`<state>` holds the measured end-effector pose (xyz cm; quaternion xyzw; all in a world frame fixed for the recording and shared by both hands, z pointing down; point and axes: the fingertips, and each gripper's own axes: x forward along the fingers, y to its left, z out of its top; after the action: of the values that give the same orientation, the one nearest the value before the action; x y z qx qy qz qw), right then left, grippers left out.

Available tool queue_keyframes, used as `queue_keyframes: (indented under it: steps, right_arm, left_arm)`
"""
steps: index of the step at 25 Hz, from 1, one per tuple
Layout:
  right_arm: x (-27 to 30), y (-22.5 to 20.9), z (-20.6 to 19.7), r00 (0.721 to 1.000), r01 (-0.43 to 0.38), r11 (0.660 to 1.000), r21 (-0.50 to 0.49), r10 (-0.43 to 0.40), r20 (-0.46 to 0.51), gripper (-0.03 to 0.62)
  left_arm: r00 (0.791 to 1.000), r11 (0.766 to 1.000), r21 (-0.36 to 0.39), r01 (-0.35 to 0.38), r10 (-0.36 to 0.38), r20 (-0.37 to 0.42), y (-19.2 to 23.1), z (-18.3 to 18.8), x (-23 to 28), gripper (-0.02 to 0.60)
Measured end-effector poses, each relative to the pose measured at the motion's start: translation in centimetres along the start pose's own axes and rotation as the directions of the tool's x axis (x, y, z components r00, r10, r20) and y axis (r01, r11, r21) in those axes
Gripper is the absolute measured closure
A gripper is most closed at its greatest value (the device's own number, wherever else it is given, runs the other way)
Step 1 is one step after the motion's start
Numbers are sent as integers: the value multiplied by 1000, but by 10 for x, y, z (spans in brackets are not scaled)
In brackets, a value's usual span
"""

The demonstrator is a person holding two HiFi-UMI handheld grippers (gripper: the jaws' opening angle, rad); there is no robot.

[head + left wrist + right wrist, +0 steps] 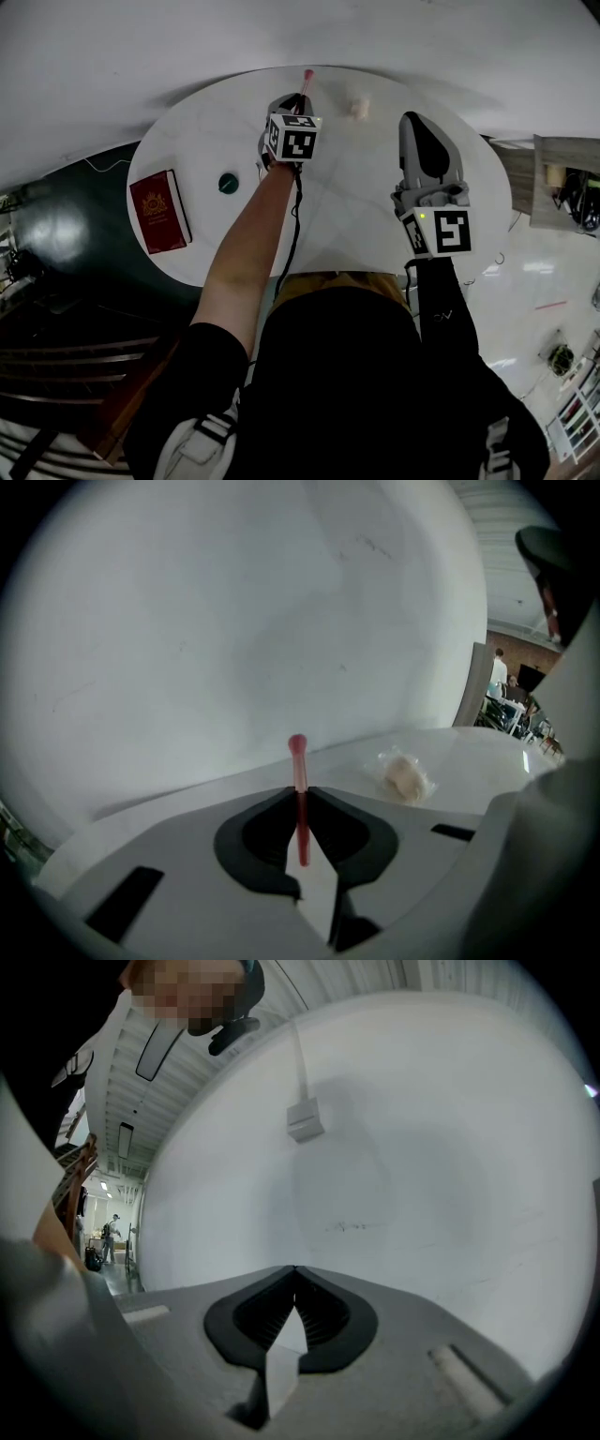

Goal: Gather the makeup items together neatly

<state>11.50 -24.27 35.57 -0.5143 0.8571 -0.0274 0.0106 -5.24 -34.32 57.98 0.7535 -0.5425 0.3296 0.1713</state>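
1. The pink stick (298, 757) is pinched by the left hand-held gripper (302, 793), its long axis pointing forward beyond the jaws.
2. The wrapped puff (403, 777) is seen ahead and slightly right on the tabletop (234, 799).
3. The right hand-held gripper (295, 1275) is closed and empty.

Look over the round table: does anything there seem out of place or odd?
The red book at the left edge of the table looks out of place: it is no makeup item. Nothing appears spilled or damaged.
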Motion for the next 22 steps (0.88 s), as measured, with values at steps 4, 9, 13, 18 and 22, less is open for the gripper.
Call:
queue_keyframes:
  steps: [4,9,13,18,22]
  right_arm:
    - [-3,9,16,999,7,1000,-18,-6,36,589]
    - [-8,35,39,996,4,999,-39,0,86,589]
    - [-13,60,53,994,-14,998,-63,21,107,589]
    - [-16,93,69,989,-33,994,-104,48,141,589]
    - [-19,113,72,988,-39,992,-117,56,143,589]
  left_arm:
    - [990,999,-47,17,-10,143,-5,40,-52,538]
    - [956,998,-54,8,8,293,1,69,-138,538]
    - [924,998,-61,12,13,383,4,78,-204,538]
    - [877,996,-93,-2,46,478,17,72,-278,538]
    - [854,993,-117,-17,75,515,32,66,-306,538]
